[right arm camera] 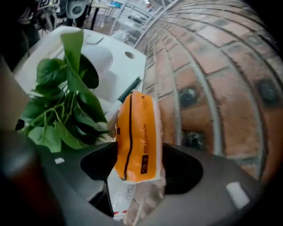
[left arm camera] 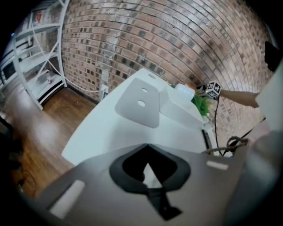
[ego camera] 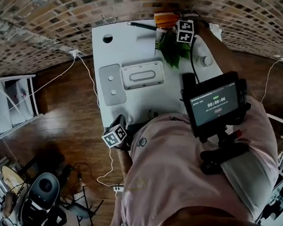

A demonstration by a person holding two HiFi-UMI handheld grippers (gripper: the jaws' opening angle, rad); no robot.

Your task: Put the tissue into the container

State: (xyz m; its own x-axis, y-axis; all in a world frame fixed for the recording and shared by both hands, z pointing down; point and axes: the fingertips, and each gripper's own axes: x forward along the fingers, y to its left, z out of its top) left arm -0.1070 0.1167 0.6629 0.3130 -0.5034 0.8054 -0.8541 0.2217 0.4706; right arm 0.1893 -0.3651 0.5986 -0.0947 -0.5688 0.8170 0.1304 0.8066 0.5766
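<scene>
Count, bench (ego camera: 126,48): 1, with 1 round hole (ego camera: 108,38) near its far corner.
Hand-held grippers: 2, left (left arm camera: 150,165) and right (right arm camera: 140,167), each with 1 marker cube.
Orange tissue pack (right arm camera: 137,132): 1.
White container (ego camera: 143,75) with slotted top: 1.
Grey flat panel (ego camera: 111,84): 1, bearing 2 holes.
Green leafy plant (ego camera: 171,49): 1.
Dark pen (ego camera: 142,25): 1.
Chest-mounted screen (ego camera: 215,102): 1.
</scene>
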